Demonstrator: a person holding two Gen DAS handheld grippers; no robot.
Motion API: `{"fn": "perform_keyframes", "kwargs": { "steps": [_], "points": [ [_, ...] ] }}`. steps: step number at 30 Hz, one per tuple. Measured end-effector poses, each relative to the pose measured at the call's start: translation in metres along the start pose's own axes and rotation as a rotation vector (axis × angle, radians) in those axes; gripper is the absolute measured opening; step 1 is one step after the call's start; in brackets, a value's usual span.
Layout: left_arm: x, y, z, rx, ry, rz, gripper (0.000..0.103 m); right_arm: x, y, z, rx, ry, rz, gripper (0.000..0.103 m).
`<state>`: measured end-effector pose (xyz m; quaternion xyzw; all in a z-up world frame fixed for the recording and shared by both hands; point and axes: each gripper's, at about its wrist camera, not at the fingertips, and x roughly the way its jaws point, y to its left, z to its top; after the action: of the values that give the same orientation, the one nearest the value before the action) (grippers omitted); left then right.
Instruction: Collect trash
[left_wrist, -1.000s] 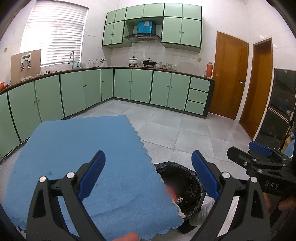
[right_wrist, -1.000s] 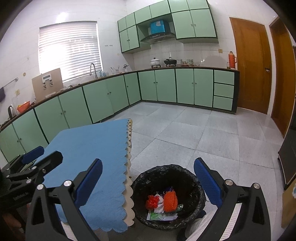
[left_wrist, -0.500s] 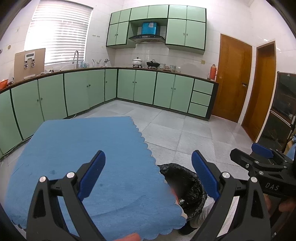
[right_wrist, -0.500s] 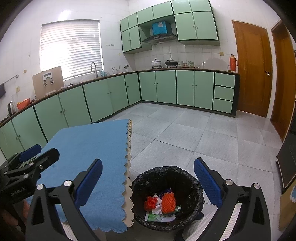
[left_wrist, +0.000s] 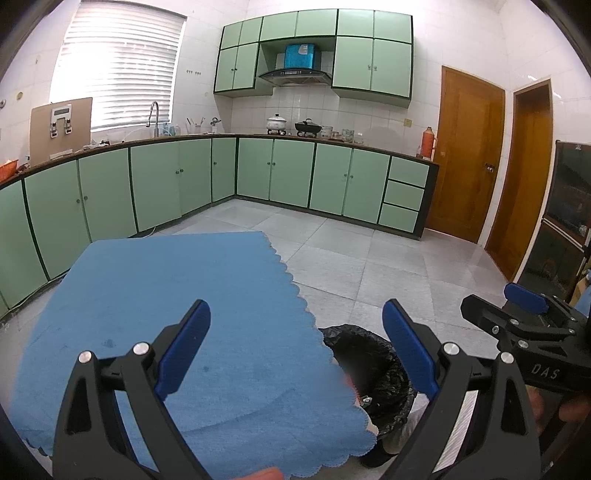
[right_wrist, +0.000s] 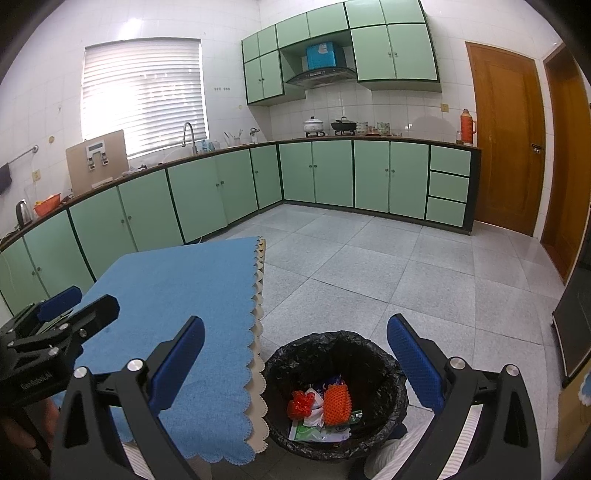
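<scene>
though both grippers gape empty, bin (right_wrist: 334, 391) holding trash (right_wrist: 325, 404) sits on floor just below right gripper (right_wrist: 295, 363), nearer than left gripper (left_wrist: 295, 349) over cloth (left_wrist: 177, 314).

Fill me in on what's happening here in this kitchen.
A person holds a two-finger gripper in each hand, tidying up trash. Both the left gripper and right gripper are open and empty, held above the blue tablecloth. The black-lined trash bin on the floor beside the table already holds an orange mesh piece, a red scrap and some wrappers.
</scene>
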<state>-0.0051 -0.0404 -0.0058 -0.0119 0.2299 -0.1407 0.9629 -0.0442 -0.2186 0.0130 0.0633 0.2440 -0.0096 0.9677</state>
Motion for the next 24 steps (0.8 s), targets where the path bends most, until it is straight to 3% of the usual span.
{"fn": "perform_keyframes", "kwargs": {
  "steps": [24],
  "points": [
    [-0.0002,-0.0019,-0.0008,0.002,-0.001,0.006,0.091,0.0010,-0.0002,0.0018,-0.004,0.004,0.004,0.097]
  ]
}}
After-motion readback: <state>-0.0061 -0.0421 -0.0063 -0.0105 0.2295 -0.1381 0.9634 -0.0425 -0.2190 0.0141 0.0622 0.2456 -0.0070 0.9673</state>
